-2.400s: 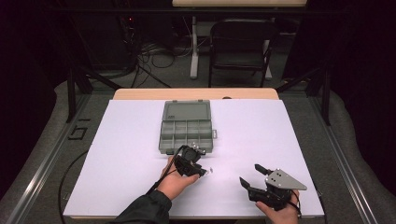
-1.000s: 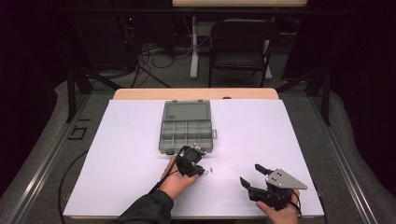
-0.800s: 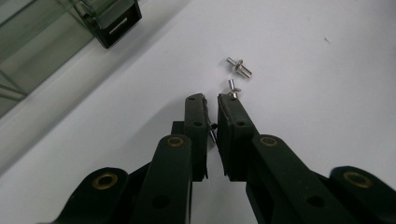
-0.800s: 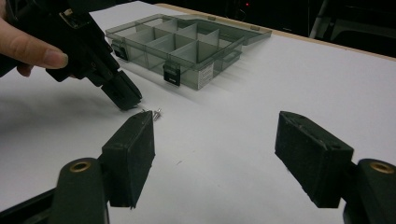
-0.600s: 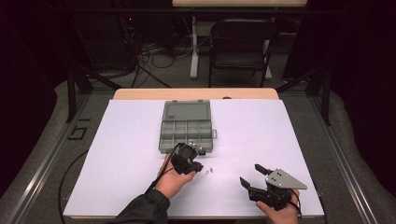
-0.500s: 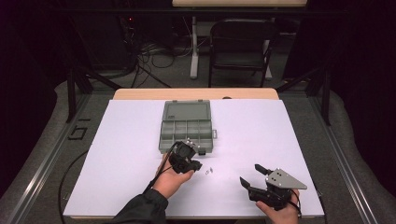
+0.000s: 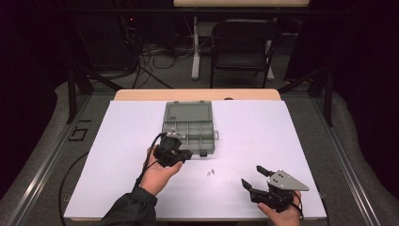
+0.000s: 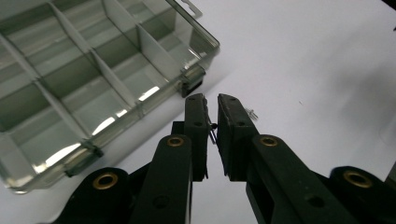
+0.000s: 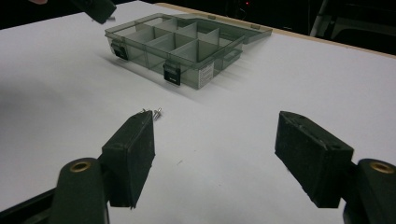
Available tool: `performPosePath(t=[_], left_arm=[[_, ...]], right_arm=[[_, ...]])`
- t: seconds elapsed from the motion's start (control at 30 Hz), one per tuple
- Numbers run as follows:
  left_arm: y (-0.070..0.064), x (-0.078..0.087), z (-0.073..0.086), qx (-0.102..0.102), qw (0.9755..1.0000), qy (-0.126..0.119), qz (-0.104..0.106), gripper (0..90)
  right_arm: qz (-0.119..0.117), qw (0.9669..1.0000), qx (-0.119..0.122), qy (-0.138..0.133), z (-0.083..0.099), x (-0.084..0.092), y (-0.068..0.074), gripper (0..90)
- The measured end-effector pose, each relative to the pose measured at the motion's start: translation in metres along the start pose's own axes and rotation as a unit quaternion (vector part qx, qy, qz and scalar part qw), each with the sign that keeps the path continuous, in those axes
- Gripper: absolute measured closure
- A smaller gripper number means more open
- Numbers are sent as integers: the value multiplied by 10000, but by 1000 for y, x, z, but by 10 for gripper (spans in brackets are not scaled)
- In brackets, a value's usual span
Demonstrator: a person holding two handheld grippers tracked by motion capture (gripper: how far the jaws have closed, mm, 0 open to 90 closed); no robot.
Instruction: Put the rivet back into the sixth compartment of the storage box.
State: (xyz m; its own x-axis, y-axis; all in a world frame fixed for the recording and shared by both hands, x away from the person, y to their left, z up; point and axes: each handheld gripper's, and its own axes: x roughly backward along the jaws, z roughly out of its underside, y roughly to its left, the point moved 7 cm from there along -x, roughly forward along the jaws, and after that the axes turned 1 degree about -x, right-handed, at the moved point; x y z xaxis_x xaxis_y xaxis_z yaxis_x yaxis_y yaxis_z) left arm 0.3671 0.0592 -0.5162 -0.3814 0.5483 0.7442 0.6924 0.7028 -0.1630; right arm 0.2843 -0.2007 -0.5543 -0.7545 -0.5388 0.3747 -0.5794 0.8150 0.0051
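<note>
Left claw clamped on small screw, beside compartment box. Right claw apart, over desk.

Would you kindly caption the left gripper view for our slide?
Left gripper shut on a small metal screw, beside the open grey-green plastic compartment box.

Both grippers black: left gripper, right gripper, which carries a grey plate. Organizer box ahead of the left gripper: smoky translucent grey, black latches. Screws between the grippers: silver. Table cover: plain white. Sleeve: black.
</note>
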Motion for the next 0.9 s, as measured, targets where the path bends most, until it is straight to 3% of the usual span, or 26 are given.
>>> performPosePath(t=[0.2,0.37,0.7,0.9], left_arm=[[13,13,-6,201,9991,-307,-201,829],[23,18,-8,216,9976,-502,-414,830],[35,20,-16,320,9924,-954,-714,829],[43,13,-18,398,9917,-959,-764,829]], right_arm=[[-11,10000,-4,-27,0,-1,0,283],[-2,10000,0,-3,0,0,0,284],[-4,10000,-7,1,0,0,0,283],[-10,10000,5,-10,0,-1,0,283]])
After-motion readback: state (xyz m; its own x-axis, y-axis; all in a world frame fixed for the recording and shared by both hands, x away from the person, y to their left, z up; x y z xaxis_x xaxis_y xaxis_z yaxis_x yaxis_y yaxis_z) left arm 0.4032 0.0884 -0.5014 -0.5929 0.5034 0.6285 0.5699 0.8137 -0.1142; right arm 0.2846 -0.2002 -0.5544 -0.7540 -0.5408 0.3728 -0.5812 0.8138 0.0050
